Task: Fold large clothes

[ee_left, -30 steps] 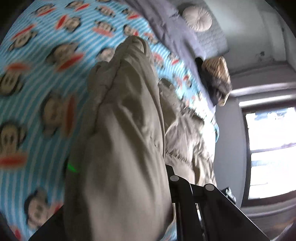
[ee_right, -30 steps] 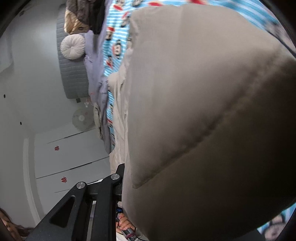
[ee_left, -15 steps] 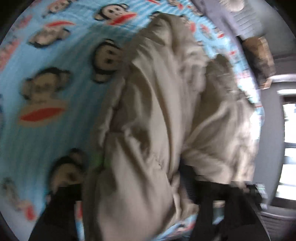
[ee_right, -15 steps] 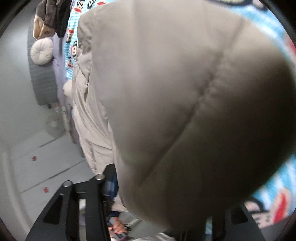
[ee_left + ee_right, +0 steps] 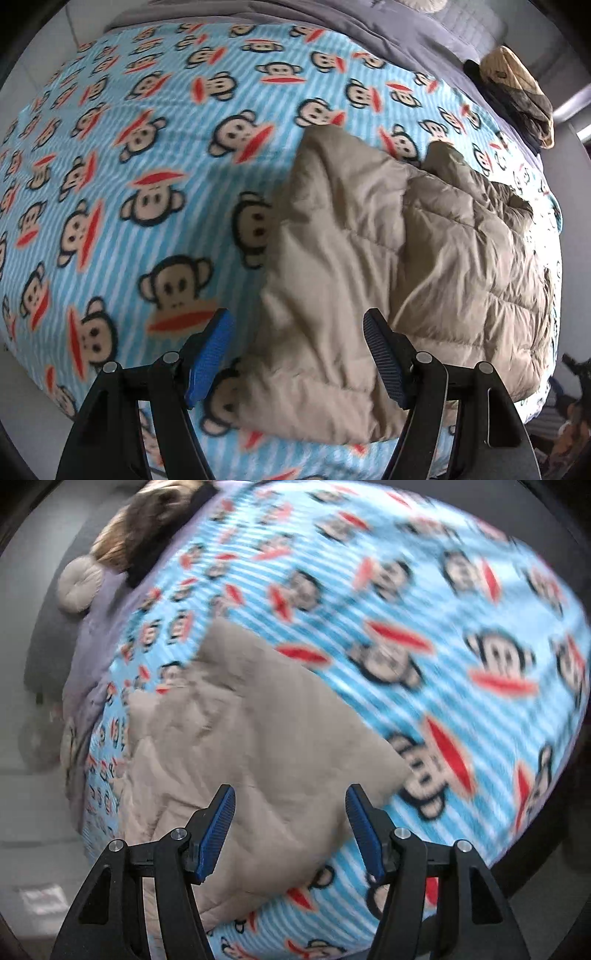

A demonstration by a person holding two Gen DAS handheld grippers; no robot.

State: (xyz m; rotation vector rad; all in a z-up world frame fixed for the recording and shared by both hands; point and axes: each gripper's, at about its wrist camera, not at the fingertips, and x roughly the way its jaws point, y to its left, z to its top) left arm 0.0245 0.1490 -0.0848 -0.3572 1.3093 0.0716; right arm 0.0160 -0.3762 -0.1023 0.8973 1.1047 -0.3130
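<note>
A beige quilted jacket (image 5: 388, 266) lies folded on a bed covered by a blue striped blanket with monkey faces (image 5: 147, 166). In the left wrist view my left gripper (image 5: 297, 354) hangs above the jacket's near left edge, jaws open, blue pads bare and apart from the cloth. In the right wrist view the same jacket (image 5: 240, 738) lies below my right gripper (image 5: 290, 829), whose jaws are opening, with nothing pressed between them. The blanket (image 5: 424, 646) fills the right of that blurred view.
A grey cover (image 5: 388, 29) lies along the bed's far side, with a pile of brown and black clothes (image 5: 517, 92) at its far right. A round cushion (image 5: 79, 587) and the same clothes pile (image 5: 147, 520) sit at the right wrist view's upper left.
Both grippers let go of the beige jacket and rose above it. Their jaws went from shut on the cloth to open. The jacket now rests on the blanket.
</note>
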